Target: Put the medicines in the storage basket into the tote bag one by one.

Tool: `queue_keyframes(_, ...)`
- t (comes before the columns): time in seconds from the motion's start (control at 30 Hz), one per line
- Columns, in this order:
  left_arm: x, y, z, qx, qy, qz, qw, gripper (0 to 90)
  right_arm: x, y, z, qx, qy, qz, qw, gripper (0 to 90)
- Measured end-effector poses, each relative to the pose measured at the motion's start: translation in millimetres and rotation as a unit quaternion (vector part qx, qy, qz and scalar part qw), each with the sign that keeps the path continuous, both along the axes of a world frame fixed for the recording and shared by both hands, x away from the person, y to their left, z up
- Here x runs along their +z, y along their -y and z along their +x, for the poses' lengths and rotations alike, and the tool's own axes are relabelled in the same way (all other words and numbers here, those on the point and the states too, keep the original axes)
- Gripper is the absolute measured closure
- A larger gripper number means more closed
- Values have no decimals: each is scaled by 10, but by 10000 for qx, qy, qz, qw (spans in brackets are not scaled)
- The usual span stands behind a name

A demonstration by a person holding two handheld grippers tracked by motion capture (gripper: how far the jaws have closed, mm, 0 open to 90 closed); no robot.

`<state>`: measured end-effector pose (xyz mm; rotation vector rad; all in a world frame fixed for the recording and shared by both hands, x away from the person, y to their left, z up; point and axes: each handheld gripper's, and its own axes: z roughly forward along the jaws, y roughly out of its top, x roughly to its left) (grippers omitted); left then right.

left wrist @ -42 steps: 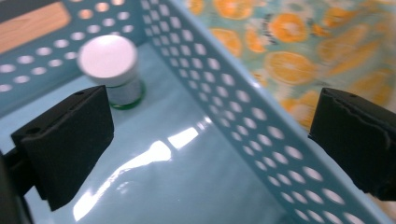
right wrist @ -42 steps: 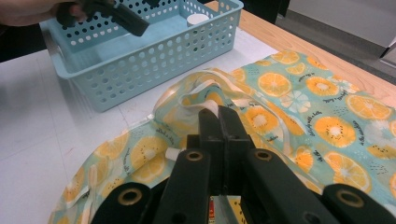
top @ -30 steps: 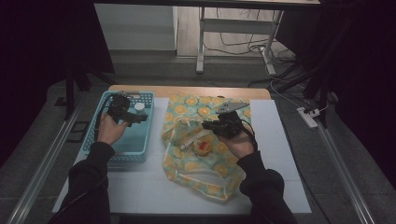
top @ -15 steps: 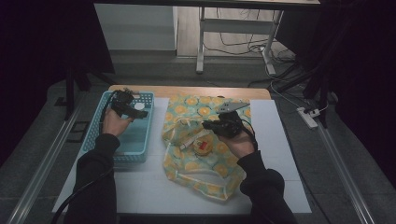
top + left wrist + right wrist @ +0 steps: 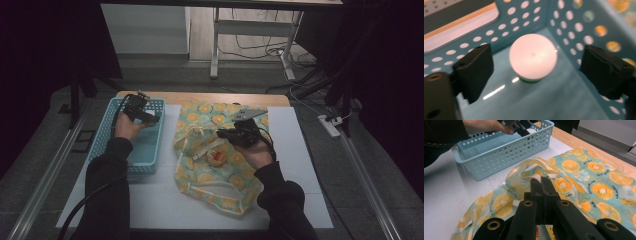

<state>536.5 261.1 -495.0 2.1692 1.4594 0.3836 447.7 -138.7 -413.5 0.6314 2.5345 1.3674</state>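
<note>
Left gripper view: jaws spread w/ white-lidded jar (image 5: 533, 58) at frame centre, standing free on blue basket (image 5: 574, 30) floor, just closing, prob. to grab it; right gripper (image 5: 541, 185) pressed together on fruit-print bag (image 5: 584, 170), holding its mouth up.

Left tool (image 5: 142, 114) with jaws apart, lately narrowing; right tool (image 5: 227, 134) with jaws tightly together.

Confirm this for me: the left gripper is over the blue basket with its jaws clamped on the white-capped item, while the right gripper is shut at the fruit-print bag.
Not clamped. In the left gripper view the left gripper has its jaws apart, closing in lately on either side of the white-capped item, touching nothing. It is over the blue basket, and the right gripper is shut at the fruit-print bag.
</note>
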Motion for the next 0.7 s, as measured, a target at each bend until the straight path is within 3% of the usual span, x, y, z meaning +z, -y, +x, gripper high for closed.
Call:
queue_keyframes(0.1, 0, -10, 5, 42, 0, -16, 10000, 248, 5, 3, 1, 5, 10, 7, 10000, 900)
queue_keyframes(0.17, -8, -17, 12, 13, -33, -138, 9999, 331, 3, 0, 0, 10, 3, 2, 10000, 900)
queue_keyframes(0.3, -23, -11, 36, 7, -66, -103, 9999, 395, -2, -5, 0, 20, 10, -9, 10000, 900)
queue_keyframes(0.4, -14, -15, 34, 32, -49, -66, 10000, 492, -2, -6, 0, 27, 11, -5, 10000, 900)
queue_keyframes(0.7, 47, 21, -8, -19, -95, 84, 9999, 503, 6, 0, 0, 25, 10, 2, 10000, 900)
